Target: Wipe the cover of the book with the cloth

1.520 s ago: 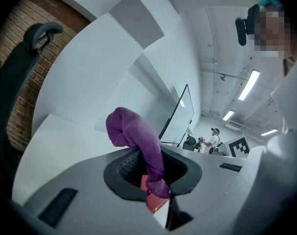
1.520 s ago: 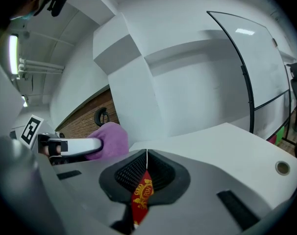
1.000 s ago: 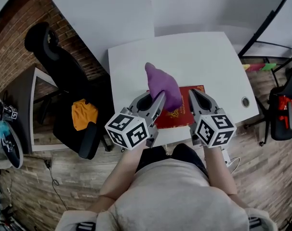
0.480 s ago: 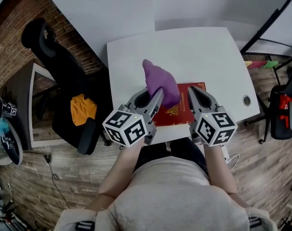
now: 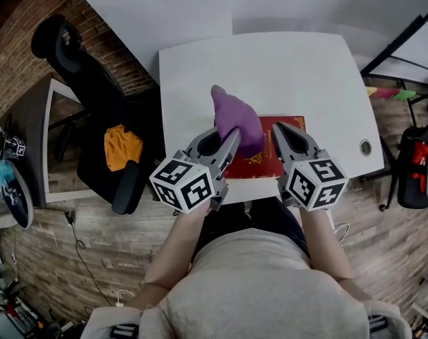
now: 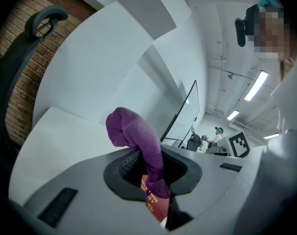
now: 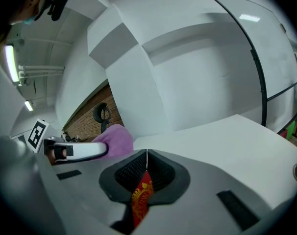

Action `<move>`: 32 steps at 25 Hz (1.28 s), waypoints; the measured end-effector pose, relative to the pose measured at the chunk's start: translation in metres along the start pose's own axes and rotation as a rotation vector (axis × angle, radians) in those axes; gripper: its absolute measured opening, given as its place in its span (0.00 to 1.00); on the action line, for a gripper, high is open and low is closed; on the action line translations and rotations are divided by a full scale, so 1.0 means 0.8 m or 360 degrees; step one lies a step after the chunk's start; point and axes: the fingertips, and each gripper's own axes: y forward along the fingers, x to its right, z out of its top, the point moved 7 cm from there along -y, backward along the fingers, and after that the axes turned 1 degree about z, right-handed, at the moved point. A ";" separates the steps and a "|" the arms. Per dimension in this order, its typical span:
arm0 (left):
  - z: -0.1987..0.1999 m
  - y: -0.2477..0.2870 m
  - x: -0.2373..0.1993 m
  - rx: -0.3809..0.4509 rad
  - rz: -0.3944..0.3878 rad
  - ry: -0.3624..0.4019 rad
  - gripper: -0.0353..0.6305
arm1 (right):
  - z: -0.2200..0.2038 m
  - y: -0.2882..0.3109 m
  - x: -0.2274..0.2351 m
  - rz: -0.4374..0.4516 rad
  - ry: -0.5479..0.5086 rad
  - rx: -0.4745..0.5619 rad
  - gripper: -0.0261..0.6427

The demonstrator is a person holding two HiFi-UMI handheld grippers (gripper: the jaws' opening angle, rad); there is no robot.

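Two units, left gripper [image 5: 235,132] clamped on crumpled purple terry cloth [image 5: 238,117], right gripper [image 5: 277,128] jaws together over flat red gold-crested book [image 5: 261,163], white table [image 5: 284,76].

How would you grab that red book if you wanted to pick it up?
Grab the red book by its far right corner, probably, coming in low from the right. It lies flat on the white table, so only a thin edge can be pinched. That corner is bare; the purple cloth in the left gripper covers the left part.
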 end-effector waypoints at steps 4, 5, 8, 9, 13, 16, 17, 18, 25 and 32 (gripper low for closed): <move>-0.005 -0.004 -0.003 -0.0037 0.0008 -0.0017 0.15 | -0.005 0.006 -0.002 0.0038 0.0001 -0.0048 0.07; -0.007 -0.006 -0.004 -0.0042 0.0015 -0.0025 0.16 | -0.007 0.007 -0.003 0.0048 0.0003 -0.0060 0.07; -0.011 -0.013 -0.009 -0.0045 0.0057 -0.0035 0.15 | -0.014 0.013 -0.005 0.0077 0.0000 -0.0102 0.07; -0.012 -0.016 -0.012 -0.0046 0.0079 -0.0035 0.15 | -0.017 0.015 -0.007 0.0086 -0.0001 -0.0116 0.07; -0.019 -0.030 -0.025 -0.0080 0.0163 -0.0025 0.15 | -0.030 0.025 -0.014 0.0126 0.0012 -0.0164 0.07; -0.024 -0.038 -0.038 -0.0133 0.0207 -0.0024 0.15 | -0.039 0.033 -0.020 0.0150 0.0026 -0.0196 0.07; -0.026 -0.041 -0.041 -0.0153 0.0221 -0.0020 0.15 | -0.043 0.035 -0.021 0.0154 0.0032 -0.0211 0.07; -0.028 -0.043 -0.045 -0.0174 0.0233 -0.0017 0.15 | -0.047 0.038 -0.022 0.0156 0.0039 -0.0225 0.07; -0.040 -0.048 -0.062 -0.0261 0.0297 -0.0048 0.15 | -0.062 0.045 -0.017 0.0165 0.0078 -0.0275 0.07; -0.041 -0.059 -0.086 -0.0306 0.0383 -0.0072 0.15 | -0.079 0.051 -0.014 0.0157 0.0121 -0.0316 0.07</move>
